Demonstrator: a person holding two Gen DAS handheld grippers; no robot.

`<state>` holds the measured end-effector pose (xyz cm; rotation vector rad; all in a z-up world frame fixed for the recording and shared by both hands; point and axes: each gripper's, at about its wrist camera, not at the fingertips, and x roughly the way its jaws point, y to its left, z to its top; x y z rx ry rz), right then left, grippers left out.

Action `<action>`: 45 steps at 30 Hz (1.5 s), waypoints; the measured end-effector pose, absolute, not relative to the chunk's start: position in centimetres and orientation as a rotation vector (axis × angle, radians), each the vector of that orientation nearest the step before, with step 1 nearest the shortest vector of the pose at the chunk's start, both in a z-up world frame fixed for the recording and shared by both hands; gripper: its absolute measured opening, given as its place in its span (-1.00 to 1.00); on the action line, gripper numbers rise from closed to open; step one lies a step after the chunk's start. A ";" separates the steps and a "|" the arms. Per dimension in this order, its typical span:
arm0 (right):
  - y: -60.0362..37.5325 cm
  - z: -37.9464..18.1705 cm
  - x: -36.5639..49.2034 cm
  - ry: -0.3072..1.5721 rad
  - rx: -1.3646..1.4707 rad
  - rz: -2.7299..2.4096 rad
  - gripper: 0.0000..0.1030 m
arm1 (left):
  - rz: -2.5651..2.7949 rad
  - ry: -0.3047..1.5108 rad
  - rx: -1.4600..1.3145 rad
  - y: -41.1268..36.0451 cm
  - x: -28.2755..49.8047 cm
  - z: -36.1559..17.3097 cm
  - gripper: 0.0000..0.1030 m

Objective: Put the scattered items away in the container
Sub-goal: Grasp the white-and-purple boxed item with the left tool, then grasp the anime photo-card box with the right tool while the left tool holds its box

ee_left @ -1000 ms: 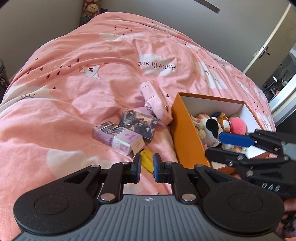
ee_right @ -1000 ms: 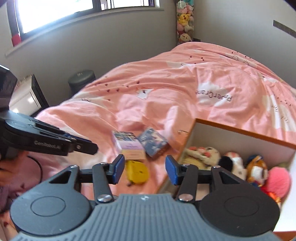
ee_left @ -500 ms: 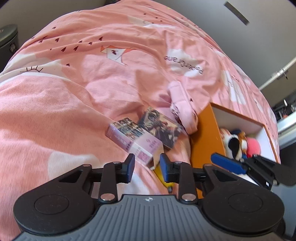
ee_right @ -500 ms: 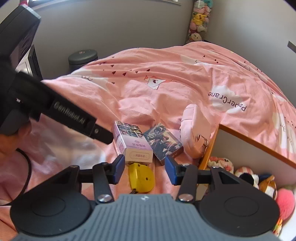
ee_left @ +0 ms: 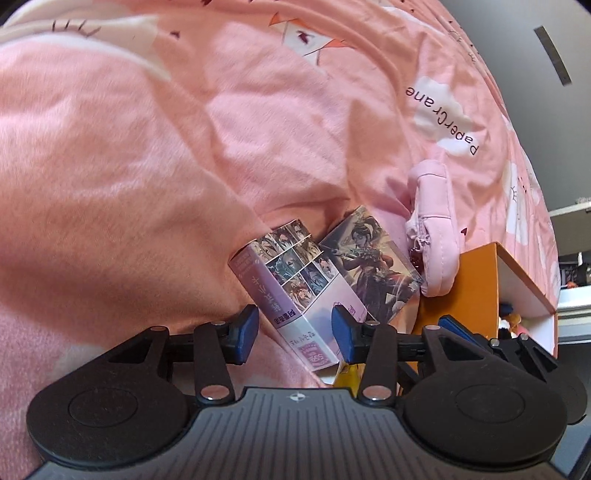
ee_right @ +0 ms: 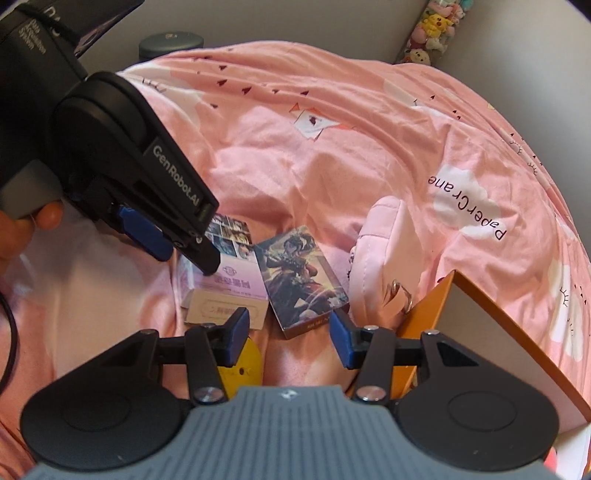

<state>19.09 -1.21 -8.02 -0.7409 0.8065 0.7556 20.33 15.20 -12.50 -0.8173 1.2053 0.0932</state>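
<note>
A lilac picture box (ee_left: 291, 288) lies on the pink bedspread (ee_left: 147, 166). My left gripper (ee_left: 295, 332) hangs low over its near end, jaws opening, with a gap beside each pad. From the right wrist view the left gripper (ee_right: 181, 258) straddles the lilac box (ee_right: 225, 291). Beside it lies a dark card box (ee_right: 303, 277), its near corner just between the fingertips of my open right gripper (ee_right: 288, 336), untouched. A yellow item (ee_right: 240, 365) sits under the right gripper. A pink pouch (ee_right: 380, 251) leans against the orange container (ee_right: 480, 314).
A plush toy (ee_left: 509, 317) shows inside the orange container (ee_left: 476, 291). Behind the bed are a dark round bin (ee_right: 170, 40) and a pile of plush toys (ee_right: 432, 33) in the corner. A person's hand (ee_right: 22, 229) holds the left gripper.
Both grippers have come down and closer to the two boxes, rolling as they went. The left jaws have gone from shut to well apart. The right jaws kept their width.
</note>
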 end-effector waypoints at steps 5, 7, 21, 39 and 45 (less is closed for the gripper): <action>-0.3 -8.8 19.0 0.789 -0.855 0.775 0.03 | 0.099 1.205 -0.911 15.6 21.0 -13.9 0.10; 0.0 -9.2 18.9 0.776 -0.901 0.780 0.06 | 0.101 1.195 -0.910 15.5 21.1 -13.9 0.11; 1.3 -10.4 19.9 0.790 -0.959 0.775 0.10 | 0.083 1.078 -0.884 14.7 21.4 -13.0 -0.35; 4.5 -13.0 20.8 0.735 -1.243 0.820 0.33 | 0.121 1.049 -0.752 16.4 19.4 -11.5 -0.38; 5.1 -13.8 21.5 0.758 -1.279 0.820 0.37 | 0.113 1.055 -0.764 16.6 19.6 -12.0 -0.37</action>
